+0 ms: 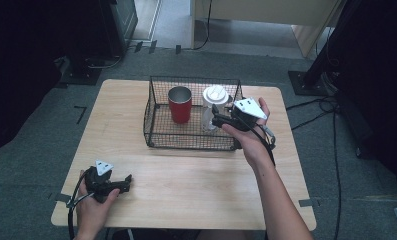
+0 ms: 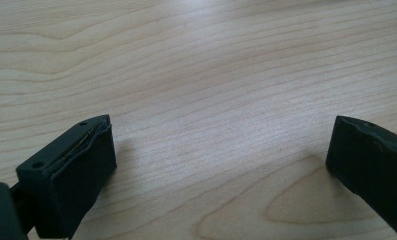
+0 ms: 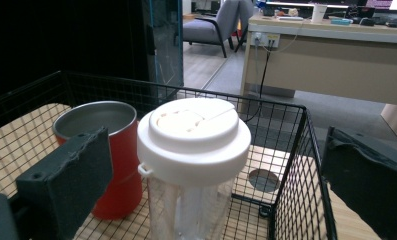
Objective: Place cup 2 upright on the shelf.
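A black wire basket point(image 1: 158, 122) stands on the far middle of the wooden table point(image 1: 201, 180). In it are a red metal cup point(image 1: 180, 106) with no lid and, to its right, a clear bottle with a white lid point(image 1: 214, 96). My right gripper point(image 1: 217, 116) reaches over the basket's right side, open, at the bottle. In the right gripper view the bottle point(image 3: 193, 135) stands between the spread jaws of the right gripper point(image 3: 216, 150), untouched, with the red cup point(image 3: 113, 165) behind the left jaw. My left gripper point(image 1: 127, 183) rests open on the table at the near left, bare wood between the jaws of the left gripper point(image 2: 221, 145).
The basket's wire wall point(image 3: 291, 165) runs just inside the right jaw. Grey carpet surrounds the table, with cables point(image 1: 311, 105) on the floor at the right and dark stands at the back. A desk point(image 3: 331, 55) and an office chair point(image 3: 221, 22) stand farther off.
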The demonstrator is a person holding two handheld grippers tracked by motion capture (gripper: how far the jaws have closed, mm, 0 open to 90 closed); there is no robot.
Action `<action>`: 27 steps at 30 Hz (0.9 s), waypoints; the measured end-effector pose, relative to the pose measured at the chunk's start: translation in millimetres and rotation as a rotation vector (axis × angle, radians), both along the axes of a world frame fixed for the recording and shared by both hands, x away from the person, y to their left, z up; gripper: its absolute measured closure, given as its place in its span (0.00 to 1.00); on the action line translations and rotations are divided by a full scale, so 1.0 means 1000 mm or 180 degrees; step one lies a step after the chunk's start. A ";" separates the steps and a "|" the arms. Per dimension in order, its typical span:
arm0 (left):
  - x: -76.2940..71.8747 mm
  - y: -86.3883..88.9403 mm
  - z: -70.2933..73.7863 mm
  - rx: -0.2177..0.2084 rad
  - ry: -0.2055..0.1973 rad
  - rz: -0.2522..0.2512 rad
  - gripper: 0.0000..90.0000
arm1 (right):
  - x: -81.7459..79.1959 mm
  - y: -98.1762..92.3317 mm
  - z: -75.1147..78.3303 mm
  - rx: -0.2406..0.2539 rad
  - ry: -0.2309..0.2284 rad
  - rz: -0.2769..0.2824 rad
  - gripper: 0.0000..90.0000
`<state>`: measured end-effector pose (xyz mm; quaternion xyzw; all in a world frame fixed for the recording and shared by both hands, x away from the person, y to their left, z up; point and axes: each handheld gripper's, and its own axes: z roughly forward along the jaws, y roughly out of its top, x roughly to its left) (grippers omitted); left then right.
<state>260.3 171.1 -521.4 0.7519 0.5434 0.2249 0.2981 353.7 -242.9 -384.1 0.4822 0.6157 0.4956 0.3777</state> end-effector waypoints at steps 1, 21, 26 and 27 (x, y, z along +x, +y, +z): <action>0.000 0.000 0.000 0.0001 -0.0002 0.0001 0.00 | -0.002 -0.001 0.000 -0.0009 -0.0001 0.0016 0.01; 0.000 0.000 0.000 0.0006 0.0001 -0.0002 0.00 | -0.061 -0.019 -0.010 -0.0050 0.0040 0.0333 0.01; 0.000 0.000 0.000 -0.0003 -0.0004 0.0005 0.00 | -0.076 -0.026 -0.015 -0.0054 0.0045 0.0342 0.01; 0.000 0.000 0.000 0.0002 -0.0002 0.0002 0.00 | -0.079 -0.027 -0.016 -0.0060 0.0051 0.0340 0.01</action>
